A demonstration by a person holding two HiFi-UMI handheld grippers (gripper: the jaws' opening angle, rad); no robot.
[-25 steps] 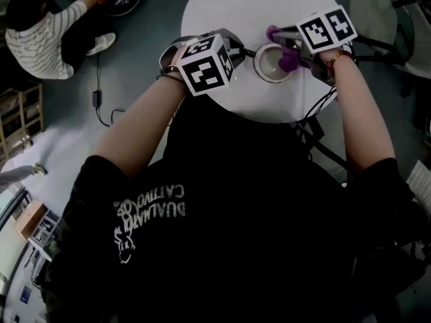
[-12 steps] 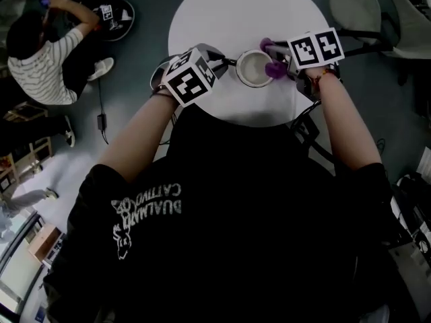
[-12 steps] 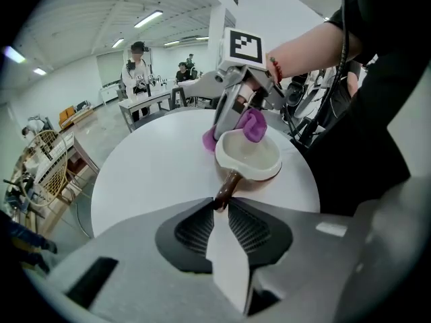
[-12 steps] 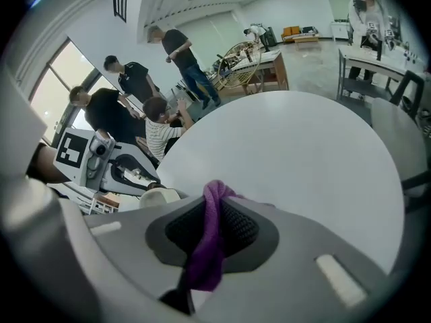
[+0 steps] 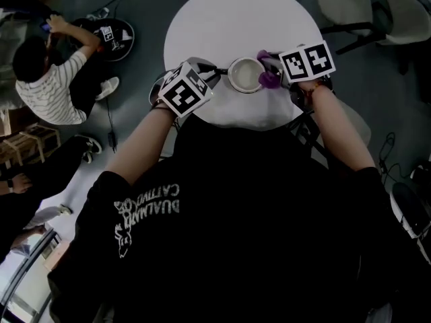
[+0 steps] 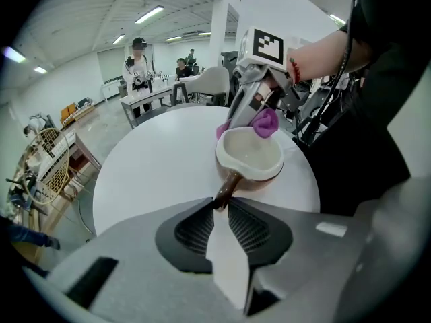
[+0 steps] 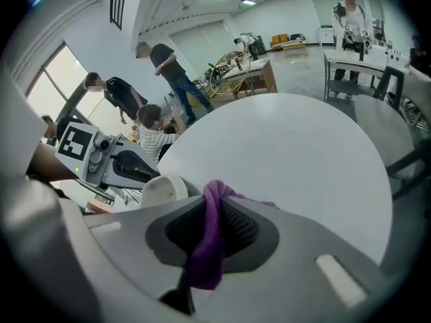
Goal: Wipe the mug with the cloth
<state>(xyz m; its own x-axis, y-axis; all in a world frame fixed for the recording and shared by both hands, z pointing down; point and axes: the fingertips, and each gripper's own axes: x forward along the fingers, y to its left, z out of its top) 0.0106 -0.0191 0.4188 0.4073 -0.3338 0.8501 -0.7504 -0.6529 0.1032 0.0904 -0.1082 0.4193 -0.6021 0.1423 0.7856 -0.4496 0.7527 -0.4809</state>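
A mug (image 5: pixel 246 75), white inside and brown outside, stands near the front edge of a round white table (image 5: pixel 236 19). My left gripper (image 5: pixel 219 71) is shut on its brown handle (image 6: pixel 227 188), which runs back between the jaws (image 6: pixel 221 204). My right gripper (image 5: pixel 273 73) is shut on a purple cloth (image 5: pixel 269 79), with the fabric bunched between its pads (image 7: pixel 212 204). The cloth (image 6: pixel 264 122) rests against the mug's rim (image 6: pixel 249 155) on the side away from the handle. In the right gripper view the mug (image 7: pixel 163 190) shows just left of the jaws.
Pale chairs (image 5: pixel 363 5) stand past the table at the upper right. A person in a striped shirt (image 5: pixel 47 79) sits on the floor to the left, beside a wooden stool (image 5: pixel 27 140). More people and desks (image 7: pixel 168 73) fill the room behind.
The right gripper has shifted and rolled with the cloth at the mug's rim. The left gripper keeps its hold on the handle. The head view has drifted, so the table sits further left.
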